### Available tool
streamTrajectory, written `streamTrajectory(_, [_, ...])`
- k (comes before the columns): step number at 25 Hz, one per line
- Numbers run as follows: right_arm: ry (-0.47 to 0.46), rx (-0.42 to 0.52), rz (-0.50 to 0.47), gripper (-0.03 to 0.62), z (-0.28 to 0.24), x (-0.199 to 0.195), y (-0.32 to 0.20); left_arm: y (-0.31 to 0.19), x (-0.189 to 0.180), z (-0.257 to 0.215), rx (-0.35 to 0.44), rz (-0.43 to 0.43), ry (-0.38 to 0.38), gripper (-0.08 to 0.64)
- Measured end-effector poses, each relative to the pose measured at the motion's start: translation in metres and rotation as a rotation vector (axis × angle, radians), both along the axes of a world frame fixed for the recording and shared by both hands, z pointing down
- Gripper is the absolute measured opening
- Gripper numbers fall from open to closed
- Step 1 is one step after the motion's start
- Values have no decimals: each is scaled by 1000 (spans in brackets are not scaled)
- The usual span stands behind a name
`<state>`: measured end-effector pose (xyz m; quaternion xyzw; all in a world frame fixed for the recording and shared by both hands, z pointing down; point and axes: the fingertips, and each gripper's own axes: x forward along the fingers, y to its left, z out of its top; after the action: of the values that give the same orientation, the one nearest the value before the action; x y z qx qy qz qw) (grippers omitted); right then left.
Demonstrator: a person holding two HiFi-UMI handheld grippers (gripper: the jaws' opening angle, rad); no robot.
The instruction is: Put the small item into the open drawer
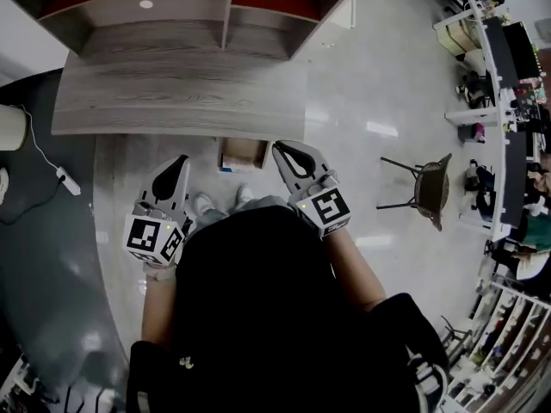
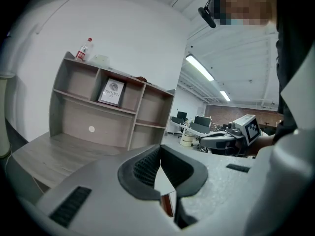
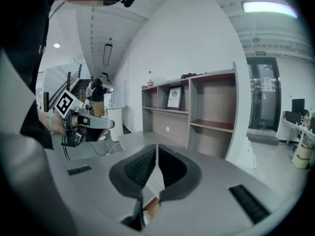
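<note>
Left gripper (image 2: 160, 150): jaws clenched, ribbed pads meeting at the tips, nothing between them.
Right gripper (image 3: 156, 147): jaws clenched too, empty.
Head view only: both grippers are held side by side in front of the person's body. They point at the front edge of the wooden bench (image 1: 172, 93), apart from each other and touching nothing.
Drawer (image 1: 243, 155): a brown open-topped box at the bench's front edge, between the two gripper tips. Only the head view shows it whole; whether it joins the bench I cannot tell.
Small item: no view lets me pick it out. A blue-and-white corner shows at the drawer's left side, too small to name.
Shelf unit (image 2: 142, 113): stands at the back of the bench. The gripper views show its open bays from the front, the head view only from above.
Bottle (image 2: 84, 49): upright on top of the shelf unit at its left end — clearest in the left gripper view.
Framed picture (image 3: 173, 98): upright in an upper bay; seen in the gripper views, not from the head.
Chair (image 1: 429, 192): on the floor well right of the bench — head view only.
</note>
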<state>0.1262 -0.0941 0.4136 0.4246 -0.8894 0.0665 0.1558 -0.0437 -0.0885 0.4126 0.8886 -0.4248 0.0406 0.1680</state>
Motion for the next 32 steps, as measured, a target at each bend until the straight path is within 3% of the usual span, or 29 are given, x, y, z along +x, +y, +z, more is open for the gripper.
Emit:
streamTrajectory(13, [-41, 101, 38, 26, -36, 10, 4, -8, 20, -22, 45, 91, 33, 3])
streamTrajectory(32, [-36, 80, 45, 25, -29, 1, 7, -1, 16, -24, 32, 112, 24, 3])
